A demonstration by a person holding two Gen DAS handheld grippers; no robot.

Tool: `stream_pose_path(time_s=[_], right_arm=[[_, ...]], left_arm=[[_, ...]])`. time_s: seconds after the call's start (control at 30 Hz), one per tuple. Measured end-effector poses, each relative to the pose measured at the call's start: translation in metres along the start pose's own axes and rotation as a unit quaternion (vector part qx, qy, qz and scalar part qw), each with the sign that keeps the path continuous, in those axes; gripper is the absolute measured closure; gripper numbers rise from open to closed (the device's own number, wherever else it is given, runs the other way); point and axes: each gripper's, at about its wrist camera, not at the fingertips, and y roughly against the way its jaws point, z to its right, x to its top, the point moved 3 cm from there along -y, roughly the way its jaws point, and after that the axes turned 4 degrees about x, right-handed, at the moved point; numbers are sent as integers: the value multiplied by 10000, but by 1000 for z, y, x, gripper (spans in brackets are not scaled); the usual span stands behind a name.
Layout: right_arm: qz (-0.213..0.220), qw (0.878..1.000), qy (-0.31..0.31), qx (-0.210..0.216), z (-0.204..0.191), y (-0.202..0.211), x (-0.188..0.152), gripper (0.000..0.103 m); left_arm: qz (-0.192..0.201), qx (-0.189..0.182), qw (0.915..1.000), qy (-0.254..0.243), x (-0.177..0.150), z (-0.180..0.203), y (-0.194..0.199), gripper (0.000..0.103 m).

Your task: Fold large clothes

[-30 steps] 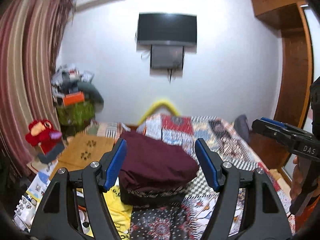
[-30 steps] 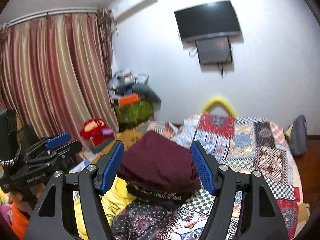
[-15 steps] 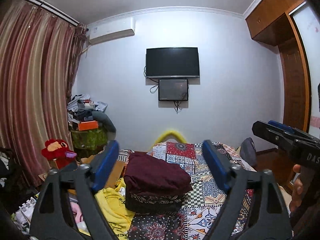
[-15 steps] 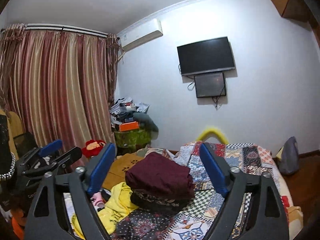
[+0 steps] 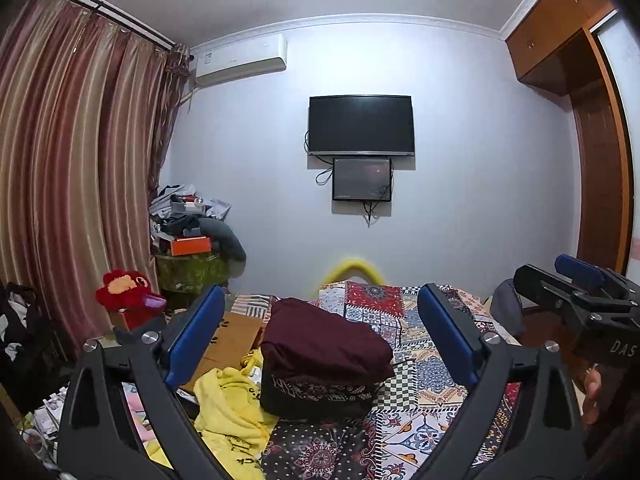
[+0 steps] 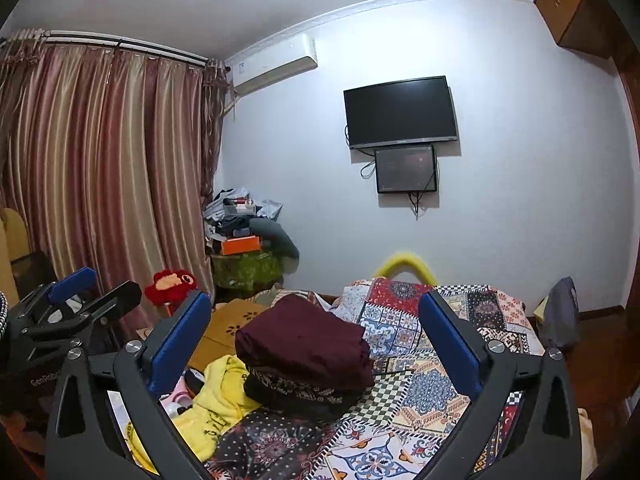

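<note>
- Left tongs point(image 5: 320, 344) and right tongs point(image 6: 316, 346): both spread wide, gripping nothing.
- Folded maroon garment point(image 5: 326, 346): stacked on a patterned garment point(image 5: 320, 390) on the bed point(image 5: 432, 420), ahead, below both.
- Yellow garment point(image 5: 228, 412): unfolded, left of stack, nearer the left tongs.

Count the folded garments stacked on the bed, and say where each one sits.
2. The folded maroon cloth garment lies on top; the folded black garment with white pattern sits directly beneath it on the patchwork bedspread. Others may be hidden within the stack.

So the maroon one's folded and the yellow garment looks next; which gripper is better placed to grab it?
Probably left. The yellow garment lies crumpled on the left gripper side; the right gripper would reach across the folded stack. Both jaws open.
</note>
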Motion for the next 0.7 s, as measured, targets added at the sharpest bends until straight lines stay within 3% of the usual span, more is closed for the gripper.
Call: stream_pose_path(time_s=[0.7], right_arm=[[-257, 9996, -61, -30, 7, 4, -9, 0]], left_arm=[[-210, -93, 9997, 28, -12, 5, -18, 5]])
